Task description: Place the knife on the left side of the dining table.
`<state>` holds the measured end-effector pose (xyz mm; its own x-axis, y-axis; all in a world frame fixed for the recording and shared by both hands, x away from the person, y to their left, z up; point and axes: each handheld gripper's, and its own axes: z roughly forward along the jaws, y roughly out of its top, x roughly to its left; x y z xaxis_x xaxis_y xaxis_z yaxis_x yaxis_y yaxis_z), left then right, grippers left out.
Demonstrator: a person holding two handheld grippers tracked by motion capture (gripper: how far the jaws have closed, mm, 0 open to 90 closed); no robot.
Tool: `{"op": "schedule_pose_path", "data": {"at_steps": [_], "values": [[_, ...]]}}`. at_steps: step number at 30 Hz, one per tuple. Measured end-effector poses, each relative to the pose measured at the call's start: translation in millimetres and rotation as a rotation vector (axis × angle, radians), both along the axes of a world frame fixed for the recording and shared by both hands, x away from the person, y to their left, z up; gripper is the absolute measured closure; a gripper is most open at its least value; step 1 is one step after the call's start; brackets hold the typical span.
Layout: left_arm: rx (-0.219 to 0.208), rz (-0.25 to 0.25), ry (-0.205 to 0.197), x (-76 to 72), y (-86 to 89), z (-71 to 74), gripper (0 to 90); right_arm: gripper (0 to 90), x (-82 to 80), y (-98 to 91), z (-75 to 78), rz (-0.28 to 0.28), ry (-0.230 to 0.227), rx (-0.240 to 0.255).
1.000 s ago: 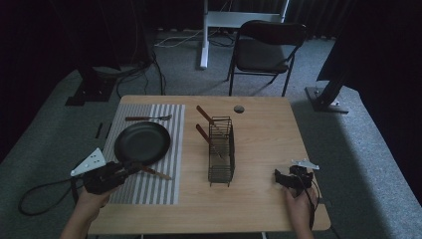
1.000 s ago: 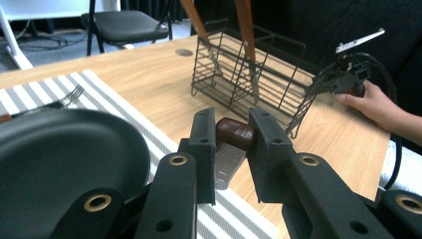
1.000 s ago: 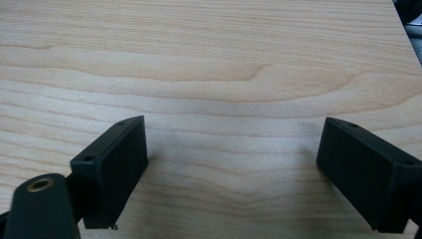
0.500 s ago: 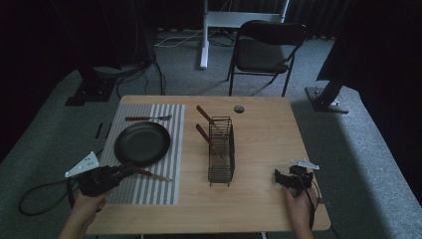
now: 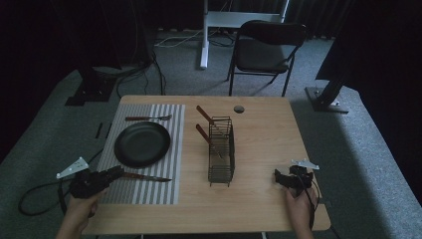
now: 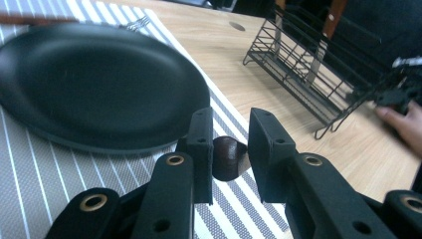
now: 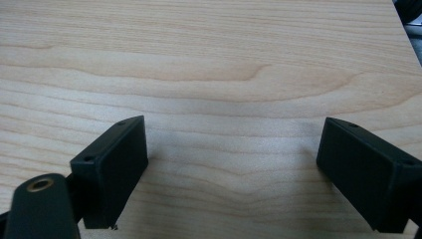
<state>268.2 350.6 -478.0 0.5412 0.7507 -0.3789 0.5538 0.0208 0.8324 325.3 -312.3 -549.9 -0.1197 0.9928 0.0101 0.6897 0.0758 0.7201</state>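
A knife [image 5: 147, 177] with a brown wooden handle lies low across the near edge of the striped placemat [image 5: 164, 191], its blade pointing right. My left gripper [image 5: 116, 173] is shut on the end of that handle. In the left gripper view the dark handle end [image 6: 228, 158] sits between the two black jaws of the left gripper [image 6: 230, 134]. A black plate [image 5: 142, 144] rests on the mat just beyond, and a fork [image 5: 148, 118] lies at the mat's far edge. My right gripper [image 5: 281, 178] rests open on the bare wood at the near right, with nothing between its jaws [image 7: 231, 164].
A black wire rack [image 5: 221, 152] stands at the table's middle with two wooden-handled utensils [image 5: 205, 115] leaning in it. A small dark round disc [image 5: 239, 109] sits at the far edge. A chair [image 5: 266, 47] stands on the floor beyond the table.
The left hand has sunk and drawn slightly toward the near left, bringing the knife down to the mat. The right gripper has not moved.
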Motion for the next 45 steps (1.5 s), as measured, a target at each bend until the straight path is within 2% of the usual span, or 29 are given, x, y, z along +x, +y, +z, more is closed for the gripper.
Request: {"op": "schedule_pose_path", "data": {"at_steps": [3,4,5,6,8,9,11,14,16,17,18,19,21,23,24,26,28,30,32,34,37,40,41,43,45], "values": [[-0.037,0.030,0.040,4.2,7.4,-10.7,71.5,11.7,0.0,0.0,0.0,0.000,0.000,0.000],[-0.037,0.030,0.040,4.2,7.4,-10.7,71.0,11.7,0.0,0.0,0.0,0.000,0.000,0.000],[-0.056,0.048,0.077,8.3,12.6,-18.8,70.0,11.7,0.0,0.0,0.0,0.000,0.000,0.000],[-0.056,0.048,0.077,8.3,12.6,-18.8,69.1,11.7,0.0,0.0,0.0,0.000,0.000,0.000],[-0.039,0.079,0.102,11.8,14.1,-26.5,66.5,11.7,0.0,0.0,0.0,0.000,0.000,0.000],[-0.039,0.079,0.102,11.8,14.1,-26.5,65.1,11.7,0.0,0.0,0.0,0.000,0.000,0.000],[-0.031,0.118,0.125,15.1,14.5,-34.5,62.6,11.7,0.0,0.0,0.0,0.000,0.000,0.000],[-0.030,0.143,0.142,17.8,14.5,-40.3,58.2,11.7,0.0,0.0,0.0,0.000,0.000,0.000],[-0.002,0.187,0.167,22.3,13.9,-48.3,53.2,11.7,0.0,0.0,0.0,0.000,0.000,0.000],[-0.002,0.187,0.167,22.3,13.9,-48.3,51.9,11.7,0.0,0.0,0.0,0.000,0.000,0.000],[-0.008,0.198,0.188,24.5,14.8,-51.8,51.9,11.7,0.0,0.0,0.0,0.000,0.000,0.000],[0.016,0.232,0.195,26.1,13.8,-55.5,48.9,11.7,0.0,0.0,0.0,0.000,0.000,0.000],[0.031,0.252,0.207,27.3,13.3,-58.5,46.7,11.7,0.0,0.0,0.0,0.000,0.000,0.000],[0.031,0.252,0.207,27.3,13.3,-58.5,46.0,11.7,0.0,0.0,0.0,0.000,0.000,0.000],[0.110,0.275,0.202,27.8,8.9,-60.9,46.0,11.7,0.0,0.0,0.0,0.000,0.000,0.000],[0.171,0.289,0.194,28.2,5.3,-62.3,41.6,11.7,0.0,0.0,0.0,0.000,0.000,0.000],[0.209,0.307,0.181,28.3,3.0,-62.9,39.1,11.7,0.0,0.0,0.0,0.000,0.000,0.000],[0.215,0.319,0.175,28.3,2.7,-62.2,35.5,11.7,0.0,0.0,0.0,0.000,0.000,0.000],[0.196,0.348,0.171,27.5,3.9,-61.0,28.4,11.7,0.0,0.0,0.0,0.000,0.000,0.000],[0.186,0.369,0.165,25.7,4.6,-60.0,25.7,11.7,0.0,0.0,0.0,0.000,0.000,0.000],[0.198,0.377,0.149,20.3,2.0,-58.7,19.3,11.7,0.0,0.0,0.0,0.000,0.000,0.000],[0.237,0.387,0.133,13.2,-3.4,-56.5,19.2,11.7,0.0,0.0,0.0,0.000,0.000,0.000],[0.237,0.387,0.133,13.2,-3.4,-56.5,19.3,11.7,0.0,0.0,0.0,0.000,0.000,0.000],[0.304,0.382,0.103,3.1,-13.7,-52.9,19.2,11.7,0.0,0.0,0.0,0.000,0.000,0.000],[0.320,0.380,0.100,0.9,-16.7,-52.8,18.5,11.7,0.0,0.0,0.0,0.000,0.000,0.000]]}}
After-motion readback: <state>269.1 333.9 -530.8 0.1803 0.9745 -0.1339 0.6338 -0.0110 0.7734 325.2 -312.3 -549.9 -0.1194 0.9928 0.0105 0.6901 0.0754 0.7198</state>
